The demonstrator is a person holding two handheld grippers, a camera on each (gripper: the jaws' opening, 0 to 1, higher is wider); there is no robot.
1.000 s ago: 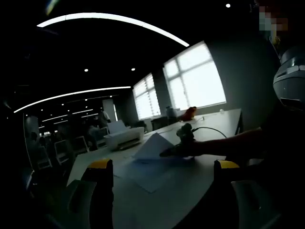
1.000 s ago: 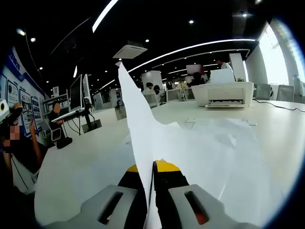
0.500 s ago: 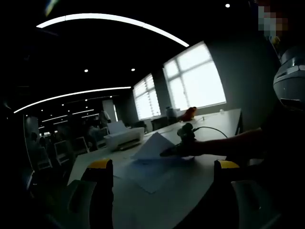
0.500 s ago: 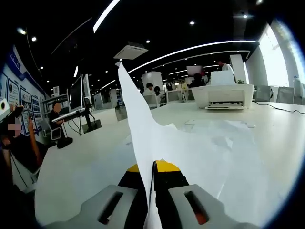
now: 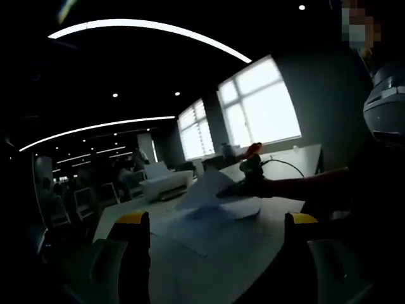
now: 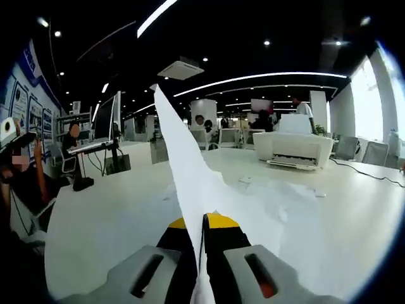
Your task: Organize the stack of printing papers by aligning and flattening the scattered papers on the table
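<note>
Lifted higher than a moment ago, the sheet (image 6: 190, 183) stays clamped in the right gripper (image 6: 201, 223); the left gripper (image 5: 215, 221), jaws apart, faces papers (image 5: 202, 225) toward twelve o'clock on the table (image 5: 253, 247).

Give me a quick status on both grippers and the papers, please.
Right gripper shut on a lifted sheet. Left gripper open, holding nothing. Loose papers on table, unaligned. Printer beyond, not in the way.
</note>
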